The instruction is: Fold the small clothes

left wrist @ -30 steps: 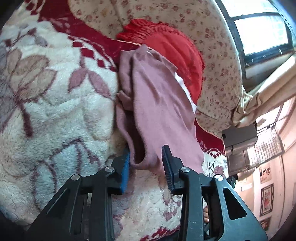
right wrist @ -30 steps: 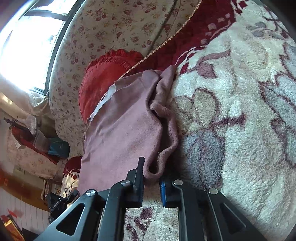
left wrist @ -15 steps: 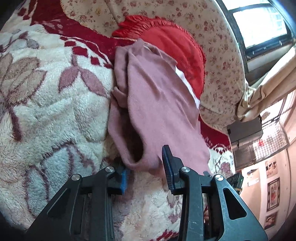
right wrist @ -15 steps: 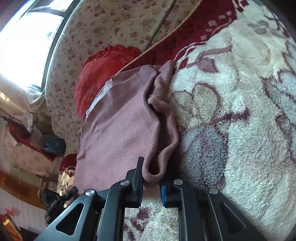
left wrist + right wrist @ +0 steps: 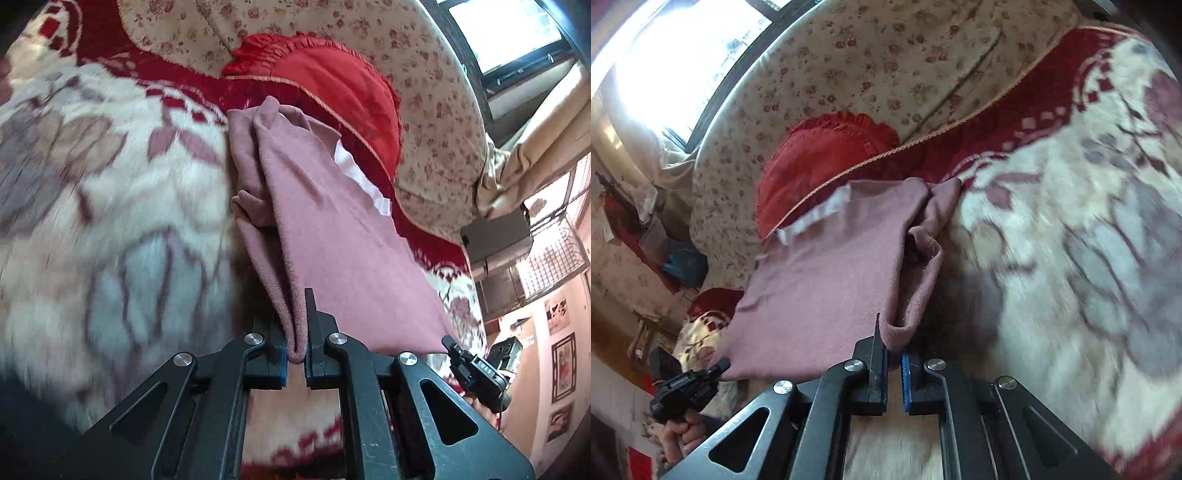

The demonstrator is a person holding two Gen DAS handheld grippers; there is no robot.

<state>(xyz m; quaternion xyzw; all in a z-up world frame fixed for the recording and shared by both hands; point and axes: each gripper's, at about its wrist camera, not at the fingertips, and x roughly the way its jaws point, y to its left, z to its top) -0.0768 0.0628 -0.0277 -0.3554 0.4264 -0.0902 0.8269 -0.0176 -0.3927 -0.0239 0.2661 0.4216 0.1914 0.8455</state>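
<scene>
A small mauve garment (image 5: 332, 251) is shown held by its near hem over a plush floral blanket (image 5: 110, 221). The left gripper (image 5: 295, 350) is pressed together on a doubled edge of the cloth at the near left corner, and the right gripper (image 5: 894, 354) is likewise pinched on a rolled fold of the hem at the other near corner. With both near corners held in this way, the hem appears to be stretched between the two tools so that the panel can be carried flat; this is judged to be a lift in preparation for a fold toward the far side. The far end of the garment is seen resting on the blanket's dark red border, bunched along one side, with a white strip (image 5: 360, 181), perhaps a label or lining, exposed at the far edge. Just beyond the far end lie a red frilled cushion (image 5: 332, 85) and a flower-printed bolster (image 5: 424, 92), against which a far-directed fold could be crowded. A window (image 5: 683, 55) is visible beyond the bolster, and framed pictures (image 5: 563, 365) on a wall at the far right of the left wrist view. The blanket is blurred, and its deep pile may drag on the cloth.
</scene>
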